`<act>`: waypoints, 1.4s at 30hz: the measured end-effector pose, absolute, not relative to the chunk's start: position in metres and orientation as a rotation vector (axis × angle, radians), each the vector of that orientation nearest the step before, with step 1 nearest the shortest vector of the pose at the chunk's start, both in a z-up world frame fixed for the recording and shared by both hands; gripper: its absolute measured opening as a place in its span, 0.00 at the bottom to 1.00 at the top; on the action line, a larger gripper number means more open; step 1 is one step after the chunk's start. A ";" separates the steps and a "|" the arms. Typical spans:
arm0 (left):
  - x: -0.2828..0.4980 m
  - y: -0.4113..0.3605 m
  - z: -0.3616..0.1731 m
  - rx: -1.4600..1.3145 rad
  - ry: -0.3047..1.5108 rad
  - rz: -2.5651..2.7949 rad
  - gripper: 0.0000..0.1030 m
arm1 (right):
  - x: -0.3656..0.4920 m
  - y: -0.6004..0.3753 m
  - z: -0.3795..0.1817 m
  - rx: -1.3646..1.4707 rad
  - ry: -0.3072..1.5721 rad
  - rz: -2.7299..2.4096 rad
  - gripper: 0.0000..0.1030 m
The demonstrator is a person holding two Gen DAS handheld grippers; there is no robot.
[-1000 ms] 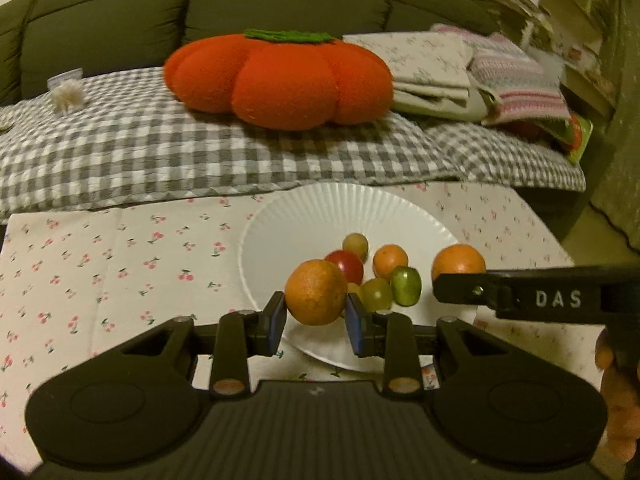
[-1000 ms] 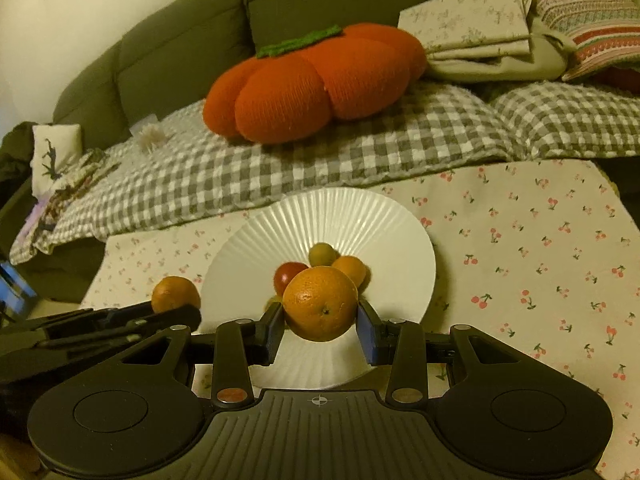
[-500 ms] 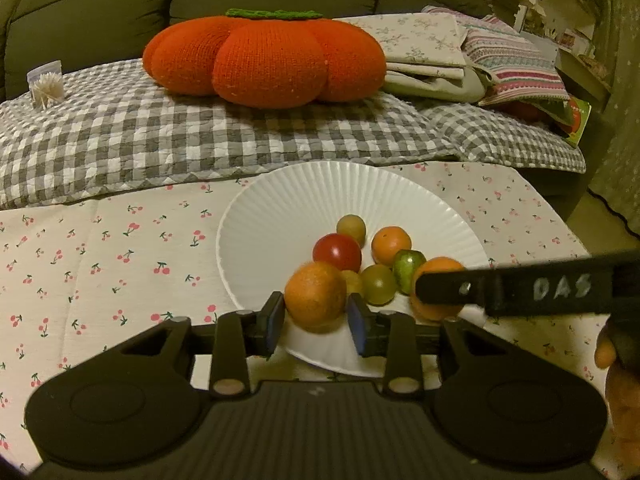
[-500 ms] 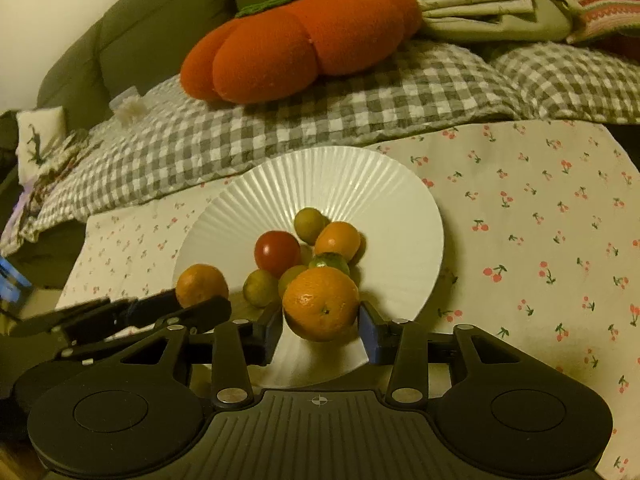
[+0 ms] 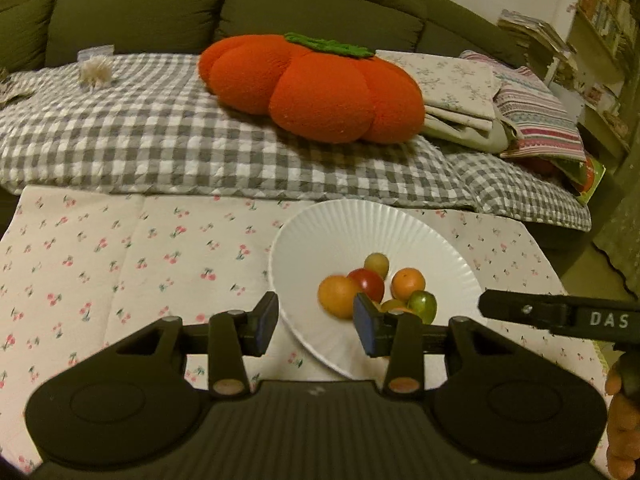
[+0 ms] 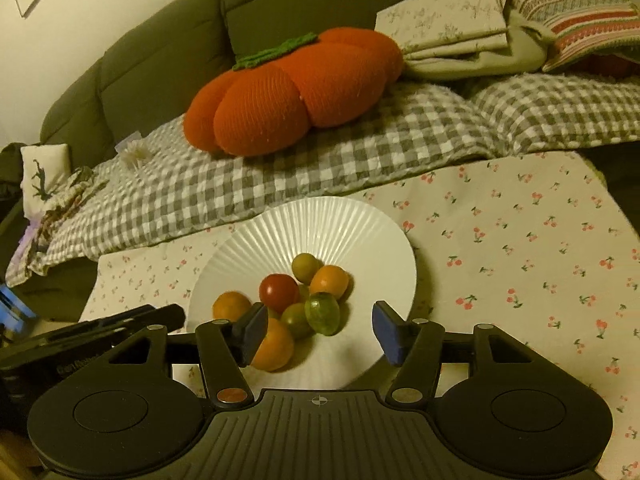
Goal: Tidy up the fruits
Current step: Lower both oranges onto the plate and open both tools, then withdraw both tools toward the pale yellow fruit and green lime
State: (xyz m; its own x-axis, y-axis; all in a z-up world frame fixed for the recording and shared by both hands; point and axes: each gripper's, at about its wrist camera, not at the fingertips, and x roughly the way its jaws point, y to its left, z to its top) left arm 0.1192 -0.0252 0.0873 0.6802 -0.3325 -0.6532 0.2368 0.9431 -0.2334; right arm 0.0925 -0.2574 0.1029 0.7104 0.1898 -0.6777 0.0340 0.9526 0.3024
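A white ribbed plate (image 5: 384, 224) (image 6: 320, 220) on the cherry-print cloth holds several small fruits. Two oranges lie on it: one at the left (image 5: 338, 295) (image 6: 231, 305), one at the near side (image 6: 274, 345), partly behind my right gripper's left finger. A red tomato (image 6: 279, 289), a green tomato (image 6: 322, 313) and a small orange fruit (image 6: 330, 280) sit in the cluster. My left gripper (image 5: 316, 322) is open and empty over the plate's near left rim. My right gripper (image 6: 320, 330) is open and empty over the plate's near edge.
A big orange pumpkin cushion (image 5: 316, 84) lies on a grey checked blanket (image 5: 160, 140) behind the cloth. Folded textiles (image 5: 520, 100) are stacked at the back right. The dark green sofa back (image 5: 200, 4) runs behind. The right gripper's finger (image 5: 560, 314) crosses the left view.
Both grippers opened and let their oranges go onto the plate. Both pulled back a little from the fruit pile, the left one shifting leftward.
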 end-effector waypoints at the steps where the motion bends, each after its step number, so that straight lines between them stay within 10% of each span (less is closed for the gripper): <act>1: 0.117 -0.023 0.087 -0.139 0.766 -0.316 0.39 | 0.090 -0.257 0.104 0.308 0.778 0.090 0.57; 12: 0.083 -0.007 0.083 -0.167 0.820 -0.286 0.39 | 0.058 -0.239 0.121 0.237 0.731 0.117 0.75; 23: 0.063 -0.011 0.061 -0.126 0.872 -0.313 0.53 | 0.035 -0.226 0.112 0.262 0.788 0.213 0.75; 42: 0.067 -0.044 0.036 0.008 0.838 -0.353 0.50 | 0.035 -0.230 0.099 0.315 0.843 0.209 0.75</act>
